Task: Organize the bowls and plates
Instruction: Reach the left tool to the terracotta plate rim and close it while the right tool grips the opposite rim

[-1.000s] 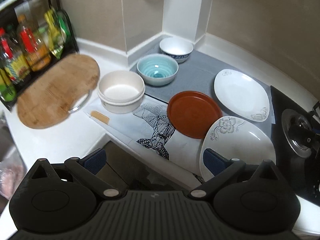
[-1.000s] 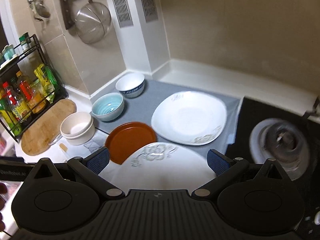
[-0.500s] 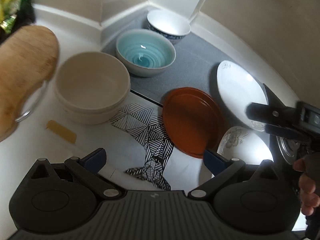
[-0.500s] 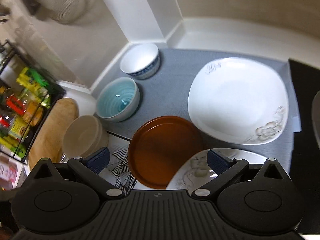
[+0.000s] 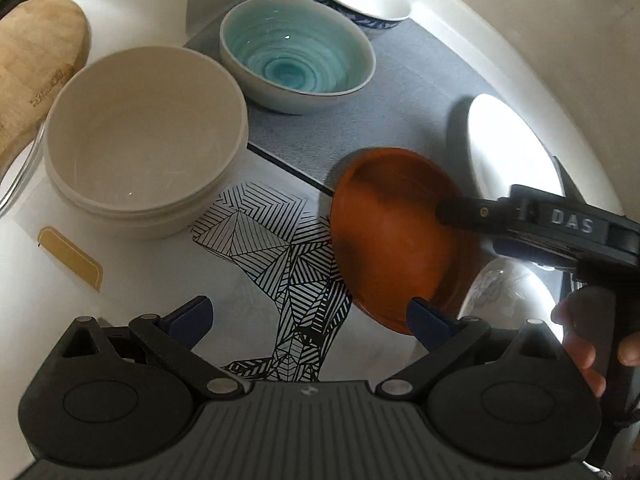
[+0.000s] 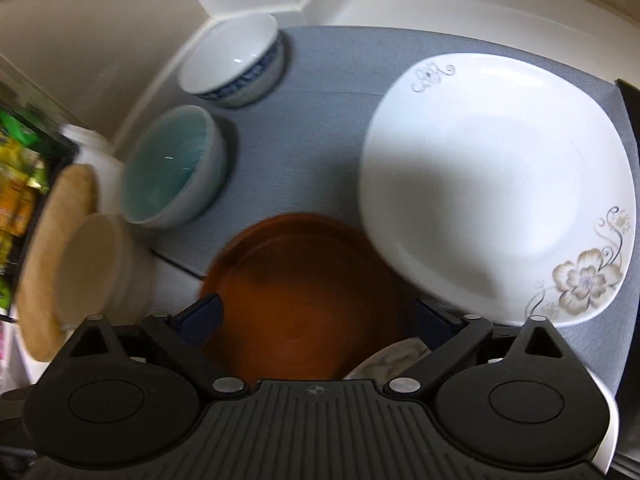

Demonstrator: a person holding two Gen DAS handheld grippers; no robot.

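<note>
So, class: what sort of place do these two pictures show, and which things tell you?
Most likely a home kitchen counter. A teal bowl, a brown plate and a white floral plate sit on a grey mat, beside a wooden cutting board.

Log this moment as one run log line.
left gripper: open, idle | right gripper: open, over brown plate | bowls, white plates untouched

3 bowls in row along left: patterned-rim bowl (image 6: 234, 66) rearmost in corner on mat (image 6: 320, 128), ringed bowl (image 6: 172, 172) before it, plain bowl (image 5: 146, 136) nearest, off mat, beside cutting board (image 5: 38, 68). Round plate (image 6: 304, 296) centre, straddling mat edge. Square plate (image 6: 492, 184) right of it, rim apparently overlapping. Flowered plate (image 5: 504, 292) at front right.
</note>
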